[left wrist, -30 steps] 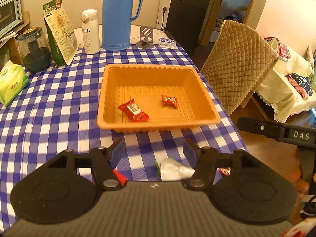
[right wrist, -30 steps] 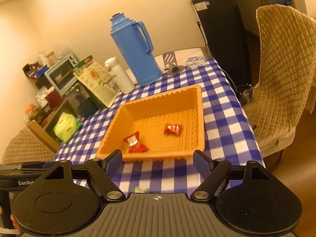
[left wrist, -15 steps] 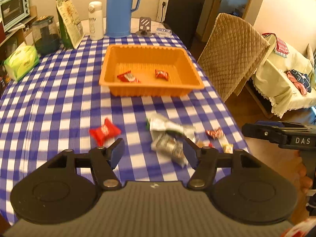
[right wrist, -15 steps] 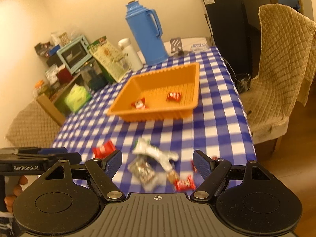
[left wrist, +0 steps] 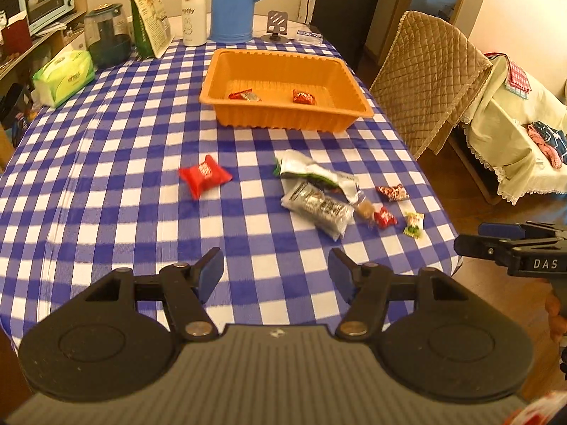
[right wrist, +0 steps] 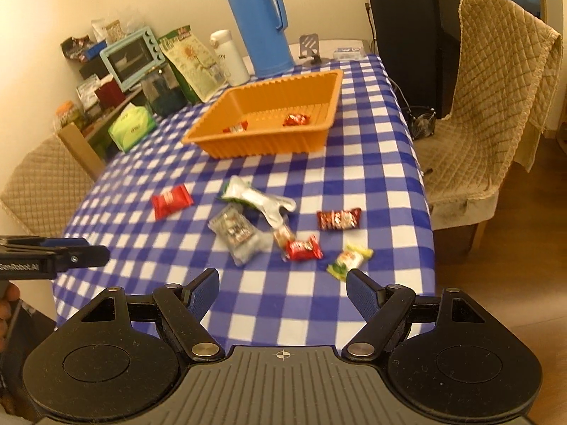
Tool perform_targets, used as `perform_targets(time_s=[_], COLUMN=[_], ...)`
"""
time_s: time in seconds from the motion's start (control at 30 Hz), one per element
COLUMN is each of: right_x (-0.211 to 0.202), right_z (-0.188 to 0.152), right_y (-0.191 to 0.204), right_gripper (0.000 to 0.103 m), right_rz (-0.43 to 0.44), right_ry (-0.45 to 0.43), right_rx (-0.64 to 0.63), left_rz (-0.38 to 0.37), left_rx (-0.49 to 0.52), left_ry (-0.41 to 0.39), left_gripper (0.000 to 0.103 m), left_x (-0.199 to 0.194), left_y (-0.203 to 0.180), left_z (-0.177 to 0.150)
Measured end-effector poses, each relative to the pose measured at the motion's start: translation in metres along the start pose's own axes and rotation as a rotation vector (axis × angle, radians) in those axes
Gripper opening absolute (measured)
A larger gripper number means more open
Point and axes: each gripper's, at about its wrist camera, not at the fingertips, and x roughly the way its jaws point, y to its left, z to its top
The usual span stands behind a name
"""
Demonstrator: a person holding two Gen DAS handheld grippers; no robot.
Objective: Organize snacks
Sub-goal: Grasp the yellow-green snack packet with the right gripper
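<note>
An orange tray (left wrist: 283, 120) (right wrist: 262, 145) sits on the blue checked table and holds two red candies (left wrist: 303, 97) (right wrist: 296, 119). Loose on the cloth nearer me lie a red snack pack (left wrist: 205, 176) (right wrist: 172, 200), a crumpled silver-green wrapper (left wrist: 312, 171) (right wrist: 257, 200), a silver packet (left wrist: 317, 209) (right wrist: 237, 232), a dark red bar (left wrist: 392, 192) (right wrist: 338, 219), a small red candy (left wrist: 385, 217) (right wrist: 303, 248) and a yellow-green candy (left wrist: 414, 225) (right wrist: 349, 260). My left gripper (left wrist: 276, 276) is open and empty above the table's near edge. My right gripper (right wrist: 282, 294) is open and empty, also at the near edge.
A blue thermos (left wrist: 235, 1), a white bottle (left wrist: 194, 14), a green snack bag (left wrist: 149, 26), a glass jar (left wrist: 106, 35) and a tissue pack (left wrist: 63, 76) stand at the table's far and left side. A quilted chair (left wrist: 425, 81) stands to the right.
Both grippers have pulled back and up from the tray toward the near table edge. The loose snacks on the cloth have come into view. Both stay open and empty.
</note>
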Motion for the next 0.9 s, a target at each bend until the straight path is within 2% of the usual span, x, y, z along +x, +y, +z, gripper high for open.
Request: perform_targets(time_s=[0.47, 0.73, 0.9], right_x=[0.017, 0.041, 0.056], right_z=[-0.021, -0.018, -0.012], right_y=[-0.015, -0.022, -0.027], right_gripper=[0.078, 0.058, 0.049], right_rz=[-0.053, -0.069, -0.086], right_ry=[0.027, 0.053, 0.06], right_rx=[-0.007, -0.022, -0.022], left_rz=[0.052, 0.098, 0.117], left_rx=[-0.063, -0.077, -0.099], left_ry=[0.026, 0.026, 0.028], left_gripper=[0.062, 0.062, 0.062], left_x=[0.002, 0.006, 0.008], left_y=[0.021, 0.036, 0.046], left_z=[-0.03, -0.035, -0.036])
